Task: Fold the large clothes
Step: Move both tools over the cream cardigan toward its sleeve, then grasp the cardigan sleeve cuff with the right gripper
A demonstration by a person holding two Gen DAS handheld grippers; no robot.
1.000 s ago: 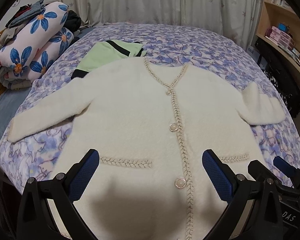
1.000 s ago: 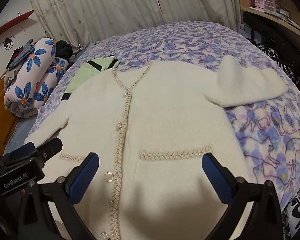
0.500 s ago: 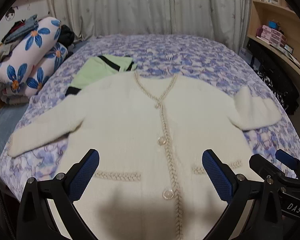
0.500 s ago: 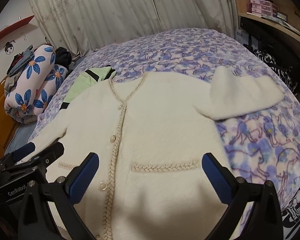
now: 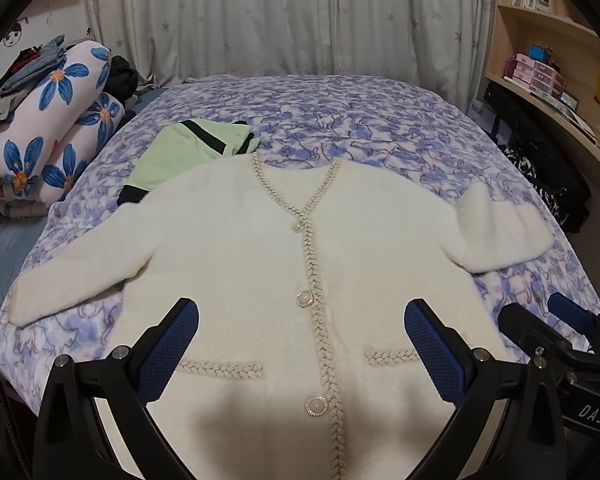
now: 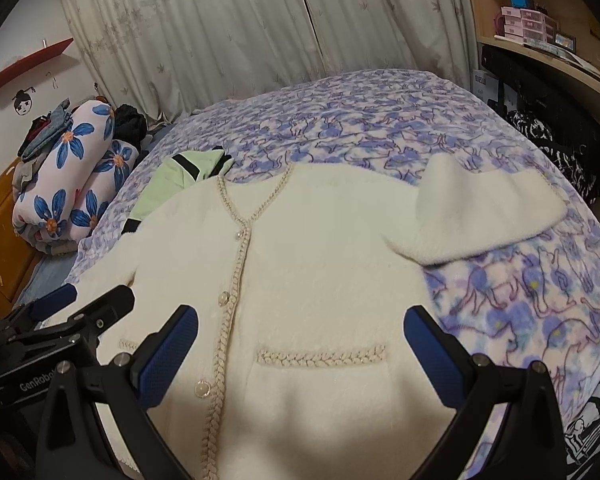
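Behind the bed hang pale curtains, a wooden shelf unit stands to the right, and flowered rolled bedding is stacked to the left. On the purple patterned blanket lies the cream cardigan, buttoned and face up, its hem nearest you and its neckline on the far side. A green garment peeks out from under its far left shoulder.

Over the last second you have drawn both tools back and up a little: the cardigan sits lower and smaller in each wrist view than it did, and more of the curtains and the far blanket shows. The garment itself has not shifted; its left sleeve lies stretched out flat, while the right sleeve is already doubled back on itself near the right edge of the bed.

Your left gripper is spread wide and holds nothing, hovering over the hem between the two braided pockets. Your right gripper is likewise wide apart and empty, above the right pocket.

So nothing is gripped yet, and I judge the folding has barely begun. This pull-back reads as you lining up a first grasp, probably a sleeve or a side edge.
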